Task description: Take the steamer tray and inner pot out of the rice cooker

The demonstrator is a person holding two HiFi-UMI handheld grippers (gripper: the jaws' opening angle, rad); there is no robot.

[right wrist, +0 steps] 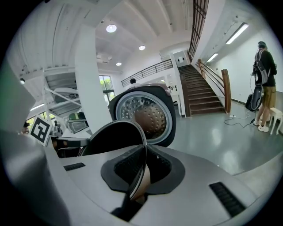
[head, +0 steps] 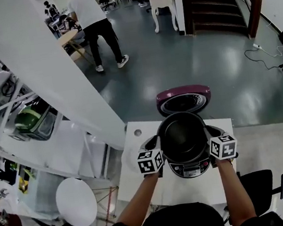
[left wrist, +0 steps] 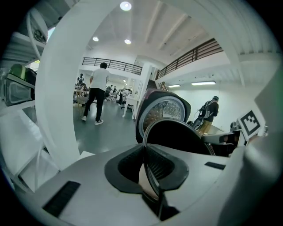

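The inner pot (head: 183, 135) is sitting at lower centre of the head view, apparently partway out of the rice cooker (head: 191, 169) on the white table (head: 221, 124), below the open lid (head: 183, 98). The left gripper (head: 159, 146) is pinching the thin rim (left wrist: 174, 120) at the pot's left and the right gripper (head: 209, 137) at its right, jaws nearly closed on it. Both hands should be rising evenly, holding the pot level, until its base is clearing the cooker's mouth.

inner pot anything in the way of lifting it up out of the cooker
Nothing visible. The left claw and right claw are shut on the inner pot at its rim, and the open lid leans back behind it.
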